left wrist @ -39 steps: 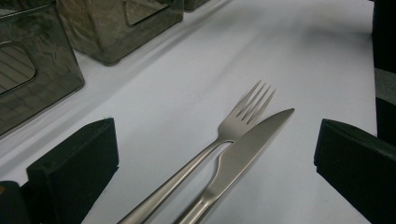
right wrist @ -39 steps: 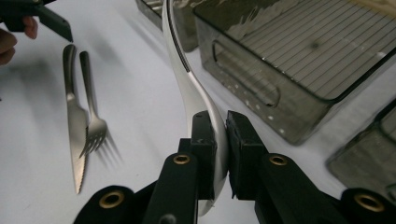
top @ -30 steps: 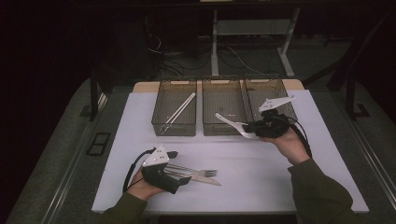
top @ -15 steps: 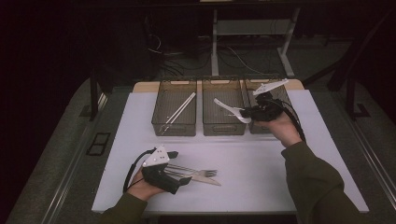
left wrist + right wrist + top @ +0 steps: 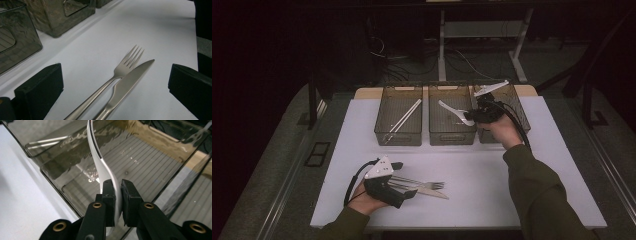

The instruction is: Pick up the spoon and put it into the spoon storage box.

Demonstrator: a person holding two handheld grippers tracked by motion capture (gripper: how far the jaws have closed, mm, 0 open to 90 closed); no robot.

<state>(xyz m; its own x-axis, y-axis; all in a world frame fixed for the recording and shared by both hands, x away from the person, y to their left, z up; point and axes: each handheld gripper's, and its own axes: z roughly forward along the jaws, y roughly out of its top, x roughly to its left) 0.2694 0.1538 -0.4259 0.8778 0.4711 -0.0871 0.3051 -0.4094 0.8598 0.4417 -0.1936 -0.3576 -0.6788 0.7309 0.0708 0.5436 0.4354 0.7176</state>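
My right gripper (image 5: pixel 476 113) is clamped on a white spoon (image 5: pixel 453 112), and in the right gripper view I see the two black jaws pinching its curved handle (image 5: pixel 106 173) while the rest of it arcs away over the middle bin (image 5: pixel 452 120). From the high view the spoon hangs above that bin's open top, near its right wall, with the right bin (image 5: pixel 518 107) just beside my hand. The left bin (image 5: pixel 398 116) holds a pair of pale chopsticks (image 5: pixel 403 116) lying on a diagonal. All three bins are smoky translucent plastic with ribbed floors, set side by side, touching or nearly so, along the far part of the white mat (image 5: pixel 532 190). My left gripper (image 5: pixel 404 179) rests low on the near left of the mat with its jaws spread wide; in the left gripper view the two black pads stand well apart with a steel fork (image 5: pixel 110 81) and a steel knife (image 5: pixel 126 86) lying flat between them, side by side, handles toward me. The knife's tip sits right beside the fork's tines, and the two handles look to be touching. The metal is smooth and matte. The mat is bare to the right of the cutlery and between it and the bins, giving room there. The table's (image 5: pixel 364 93) wooden edge shows behind the bins, and beyond it the dark floor carries cables (image 5: pixel 462 60) and white frame legs (image 5: pixel 442 45).
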